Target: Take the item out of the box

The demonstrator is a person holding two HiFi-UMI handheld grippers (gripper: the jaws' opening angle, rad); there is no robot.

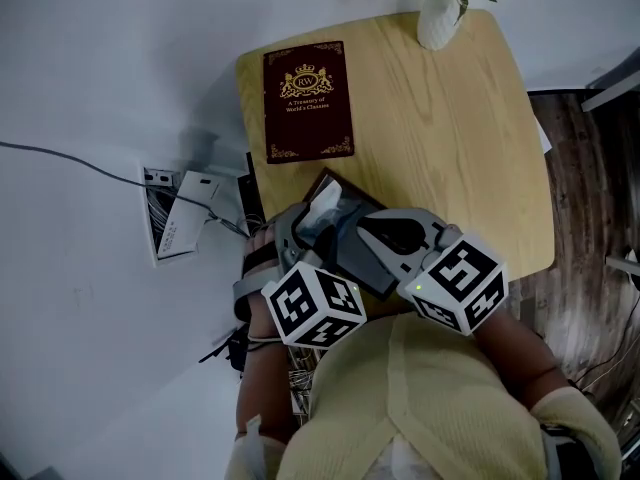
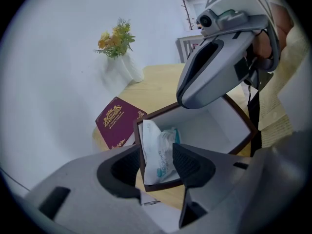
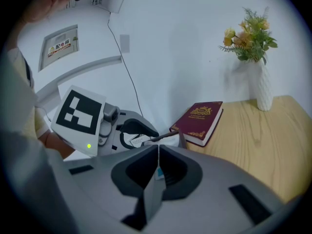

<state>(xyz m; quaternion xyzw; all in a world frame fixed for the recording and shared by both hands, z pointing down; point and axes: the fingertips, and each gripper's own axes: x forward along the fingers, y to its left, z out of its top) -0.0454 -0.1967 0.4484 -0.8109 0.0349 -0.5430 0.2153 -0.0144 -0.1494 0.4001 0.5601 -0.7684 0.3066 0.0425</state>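
We are at the grasp step: the box [image 2: 214, 126] sits low in the middle of the head view, at the near edge of the tabletop [image 1: 450, 128]. The white packet [image 2: 158, 155] is inside it, upright against the left wall. Our right gripper [image 3: 157, 150] is pinched on a thin wall of the box — steadying it, we judge. Our left gripper [image 2: 157, 165] stands wide, one jaw seemingly outside that left wall and the other inside, pads not pressing. Next we must clear the wall, close on the packet alone and lift it straight out.
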